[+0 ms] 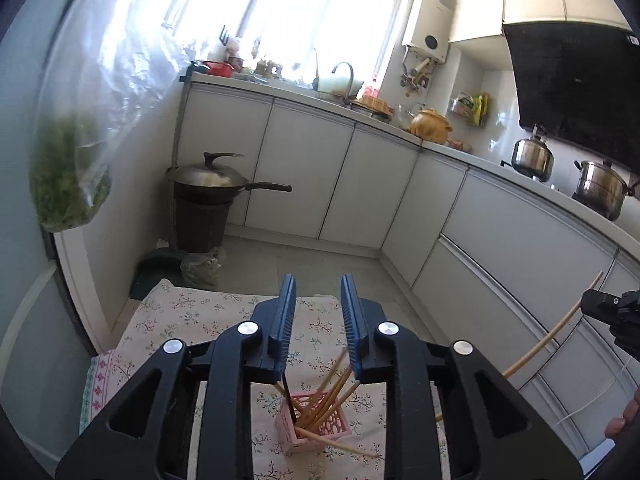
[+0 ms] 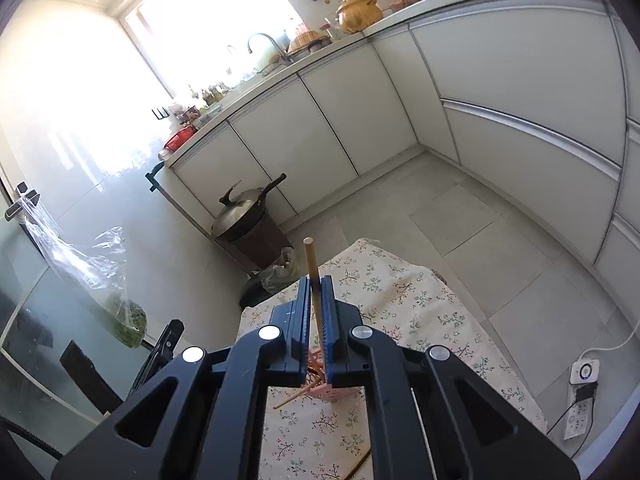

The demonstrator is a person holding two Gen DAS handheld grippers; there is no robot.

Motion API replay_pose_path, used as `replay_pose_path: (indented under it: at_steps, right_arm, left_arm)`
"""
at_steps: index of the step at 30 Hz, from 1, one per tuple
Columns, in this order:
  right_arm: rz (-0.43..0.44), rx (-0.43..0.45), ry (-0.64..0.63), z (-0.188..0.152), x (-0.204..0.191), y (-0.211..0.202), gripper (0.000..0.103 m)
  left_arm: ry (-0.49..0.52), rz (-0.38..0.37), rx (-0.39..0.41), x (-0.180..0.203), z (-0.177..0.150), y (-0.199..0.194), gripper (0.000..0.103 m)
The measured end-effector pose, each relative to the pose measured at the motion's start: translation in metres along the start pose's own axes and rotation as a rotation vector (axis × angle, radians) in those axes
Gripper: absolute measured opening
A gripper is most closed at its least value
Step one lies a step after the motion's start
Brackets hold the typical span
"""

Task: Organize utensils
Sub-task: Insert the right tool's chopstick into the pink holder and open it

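Note:
A pink lattice holder (image 1: 320, 426) stands on the floral tablecloth (image 1: 192, 316) and holds several bamboo chopsticks (image 1: 332, 396) and one dark one. My left gripper (image 1: 318, 284) is open and empty, above and behind the holder. My right gripper (image 2: 317, 284) is shut on a single bamboo chopstick (image 2: 310, 260), held upright above the holder (image 2: 336, 390). It also shows at the right edge of the left wrist view (image 1: 552, 334). One chopstick (image 1: 348, 446) lies on the cloth beside the holder.
White kitchen cabinets (image 1: 360, 184) run around the room. A covered wok (image 1: 212, 178) sits on a dark bin near the table's far end. A bag of greens (image 1: 68, 188) hangs at left. A power strip (image 2: 580, 408) lies on the floor at right.

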State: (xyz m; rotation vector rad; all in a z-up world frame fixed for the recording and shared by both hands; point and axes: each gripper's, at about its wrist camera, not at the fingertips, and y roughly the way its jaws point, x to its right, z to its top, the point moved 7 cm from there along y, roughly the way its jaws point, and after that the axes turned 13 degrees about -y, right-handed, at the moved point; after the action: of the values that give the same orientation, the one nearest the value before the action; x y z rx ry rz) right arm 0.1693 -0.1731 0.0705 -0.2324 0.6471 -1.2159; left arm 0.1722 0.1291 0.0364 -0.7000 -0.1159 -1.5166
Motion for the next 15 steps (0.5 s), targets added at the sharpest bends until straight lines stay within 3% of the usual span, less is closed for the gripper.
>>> replay_pose_path:
  at_steps: [7, 15]
  right_arm:
    - [-0.002, -0.008, -0.066, 0.010, -0.033, 0.020, 0.006]
    - [-0.017, -0.051, -0.127, 0.011, -0.065, 0.061, 0.006]
  left_arm:
    - [-0.057, -0.002, 0.030, -0.018, 0.018, -0.036, 0.031]
    - [-0.080, 0.012, 0.003, -0.032, 0.020, -0.026, 0.032]
